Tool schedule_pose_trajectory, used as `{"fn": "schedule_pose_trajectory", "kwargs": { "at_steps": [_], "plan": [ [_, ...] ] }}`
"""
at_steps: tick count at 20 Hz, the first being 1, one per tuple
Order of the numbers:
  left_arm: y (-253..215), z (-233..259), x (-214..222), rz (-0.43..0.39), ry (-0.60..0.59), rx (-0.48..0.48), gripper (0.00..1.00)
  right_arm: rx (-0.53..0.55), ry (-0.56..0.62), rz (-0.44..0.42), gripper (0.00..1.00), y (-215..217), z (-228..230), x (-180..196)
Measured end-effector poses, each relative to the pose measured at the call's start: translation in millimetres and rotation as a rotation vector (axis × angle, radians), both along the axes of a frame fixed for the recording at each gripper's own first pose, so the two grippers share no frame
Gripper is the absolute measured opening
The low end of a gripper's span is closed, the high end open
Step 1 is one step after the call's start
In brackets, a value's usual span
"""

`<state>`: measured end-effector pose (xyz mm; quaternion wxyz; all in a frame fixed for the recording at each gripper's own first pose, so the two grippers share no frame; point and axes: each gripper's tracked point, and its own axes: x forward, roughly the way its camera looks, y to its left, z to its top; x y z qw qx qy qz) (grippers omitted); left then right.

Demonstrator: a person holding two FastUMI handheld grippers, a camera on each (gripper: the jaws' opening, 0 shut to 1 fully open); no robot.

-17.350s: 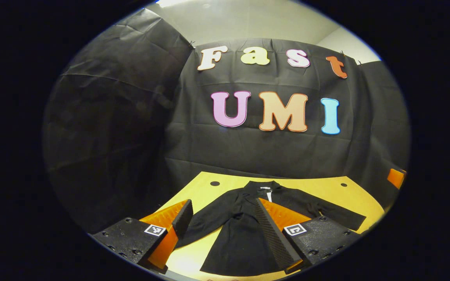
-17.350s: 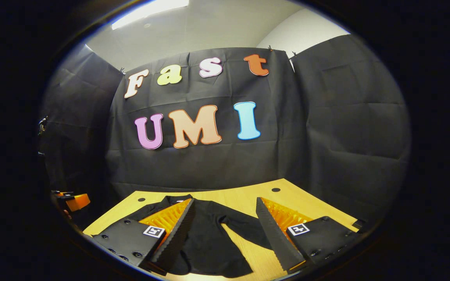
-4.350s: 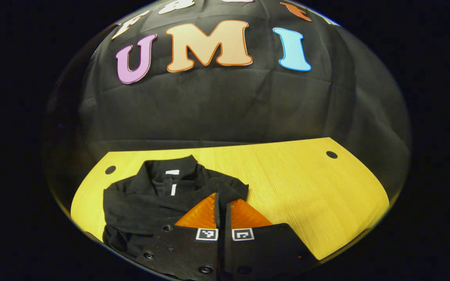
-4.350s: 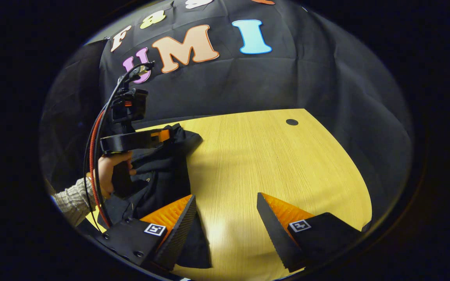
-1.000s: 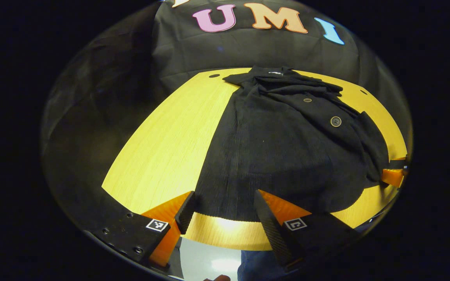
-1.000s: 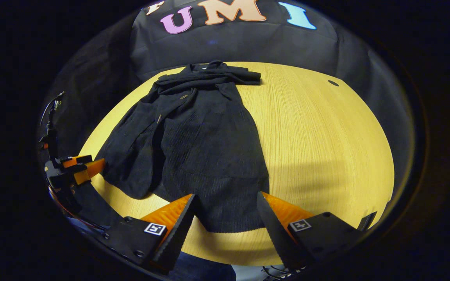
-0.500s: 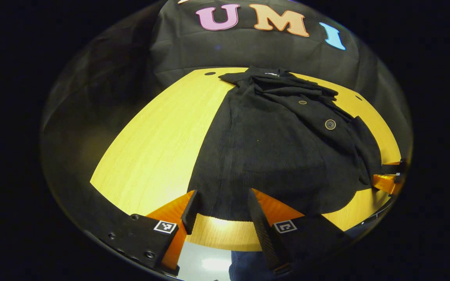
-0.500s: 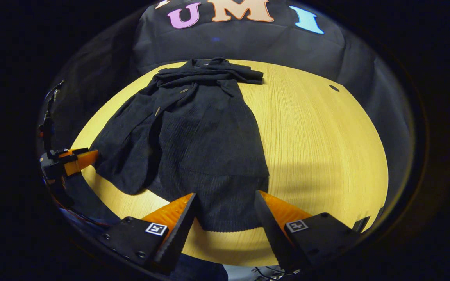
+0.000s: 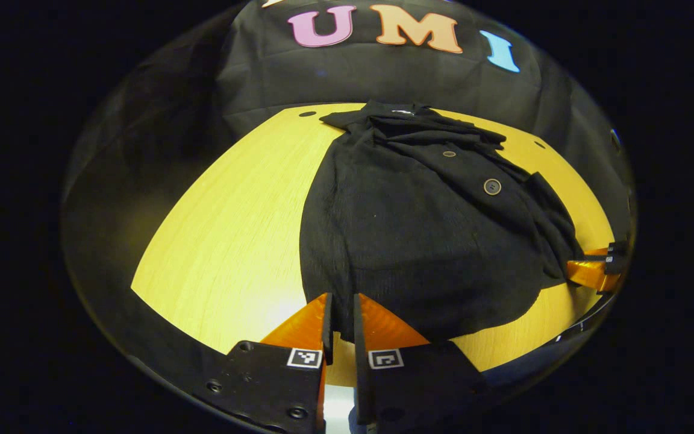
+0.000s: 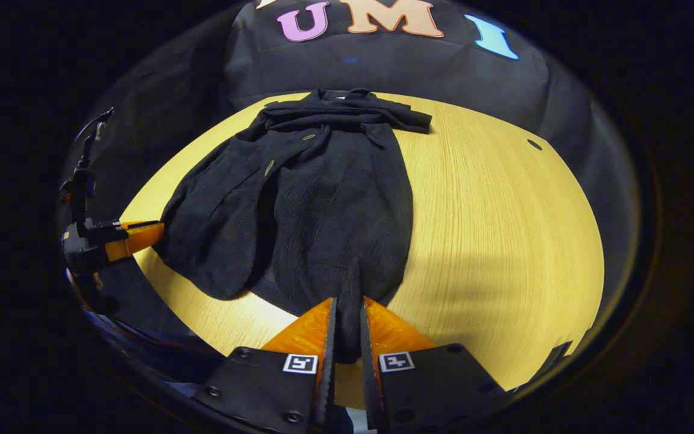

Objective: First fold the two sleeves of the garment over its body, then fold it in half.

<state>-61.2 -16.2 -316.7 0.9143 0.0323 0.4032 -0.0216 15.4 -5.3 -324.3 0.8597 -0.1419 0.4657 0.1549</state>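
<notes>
Garment (image 9: 419,229) lies flat on the table (image 9: 232,229), sleeves (image 10: 347,117) already crossed over the body at the far end. Long axis runs straight ahead of both claws, collar farthest, hem nearest. Left gripper (image 9: 341,313) is pinched on the hem's left corner; right gripper (image 10: 347,319) is pinched on the hem's right side, cloth between its fingers. Both hands equally near. Judgement: next, carry hem forward to collar. No containers present.

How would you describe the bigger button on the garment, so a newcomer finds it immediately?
Start at the yellow wooden table, where a black garment lies flat. On its front sit two round buttons; the larger button is nearer the hem, while the smaller button sits closer to the collar.
</notes>
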Motion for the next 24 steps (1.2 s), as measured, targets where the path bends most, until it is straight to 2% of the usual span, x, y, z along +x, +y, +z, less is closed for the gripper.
{"fn": "schedule_pose_trajectory", "kwargs": {
  "at_steps": [1, 2, 3, 6, 7, 9, 10, 14, 18, 24],
  "plan": [
    [1, -1, 0, -0.007, 0.004, 0.008, 0.09, 0.002, 0.002, -0.006, 0.23, 2, -1, -1],
    [3, 0, 1, -0.006, 0.003, 0.006, 0.07, 0.006, 0.003, -0.003, 0.13, 2, -1, -1],
    [2, 0, 1, -0.001, 0.003, -0.002, 0.05, 0.004, 0.003, -0.007, 0.15, 3, 0, -1],
    [2, 0, 1, 0.01, 0.006, -0.021, 0.0, -0.011, -0.005, 0.007, 0.06, 4, -2, -1],
    [1, 0, 1, 0.012, 0.003, -0.022, 0.0, -0.021, -0.009, 0.011, 0.06, 5, -2, -1],
    [2, 0, 2, 0.017, 0.002, -0.02, 0.0, -0.033, -0.014, 0.019, 0.0, 4, 0, -1],
    [2, 0, 2, 0.016, 0.005, -0.017, 0.0, -0.037, -0.012, 0.021, 0.03, 4, 1, -1],
    [3, 0, 3, 0.012, 0.027, -0.014, 0.0, -0.047, -0.01, 0.022, 0.02, 5, 5, 0],
    [6, 13, 7, 0.04, 0.036, -0.061, 0.0, -0.024, -0.041, 0.001, 0.02, 11, 22, 7],
    [17, 69, 46, 0.084, -0.106, -0.079, 0.0, 0.022, -0.138, -0.035, 0.02, 24, 61, 30]
  ]
}}
